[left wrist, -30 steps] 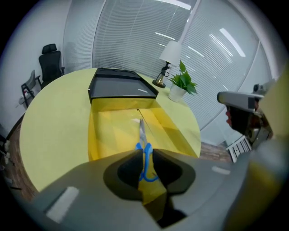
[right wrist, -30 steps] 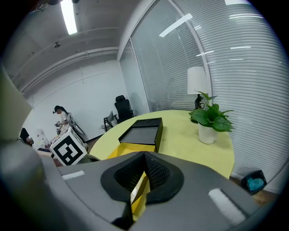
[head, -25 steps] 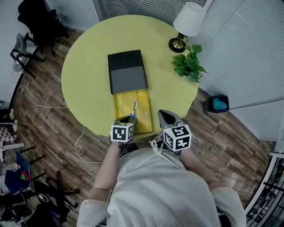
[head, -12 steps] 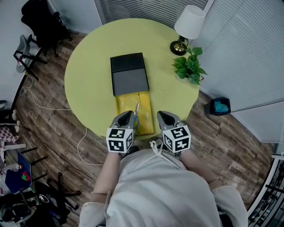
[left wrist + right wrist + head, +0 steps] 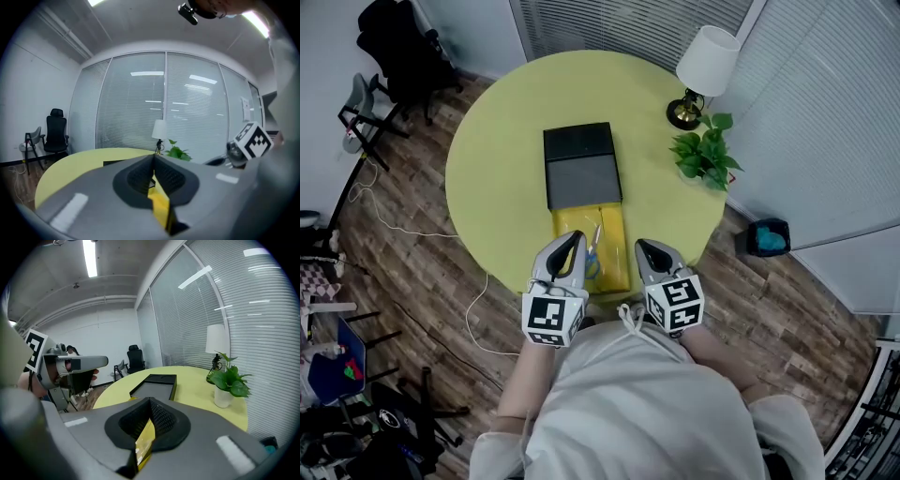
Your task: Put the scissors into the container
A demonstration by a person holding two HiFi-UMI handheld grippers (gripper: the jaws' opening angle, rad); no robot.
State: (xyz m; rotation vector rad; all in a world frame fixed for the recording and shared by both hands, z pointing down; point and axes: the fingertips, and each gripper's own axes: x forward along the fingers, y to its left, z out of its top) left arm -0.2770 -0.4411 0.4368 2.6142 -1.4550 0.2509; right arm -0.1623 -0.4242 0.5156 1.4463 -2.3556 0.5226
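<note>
Both grippers are empty and sit at the near edge of the round yellow-green table (image 5: 492,173), just in front of the person. In the left gripper view, the left gripper (image 5: 153,163) has its dark ribbed pads pressed together, leaving only a thin slit through which yellow shows, and nothing sits between them. The right gripper (image 5: 149,405) is closed the same way, pad against pad, gripping nothing. In the head view, the left gripper (image 5: 571,240) has its tip over the left edge of the yellow rectangular open container (image 5: 616,232); whether it touches is unclear. The right gripper (image 5: 643,247) is just beside the container's right side. The blue-handled metal scissors (image 5: 593,251) lie inside the container, blades pointing away from the person. The container's far end meets a dark grey flat rectangular box (image 5: 581,167).
</note>
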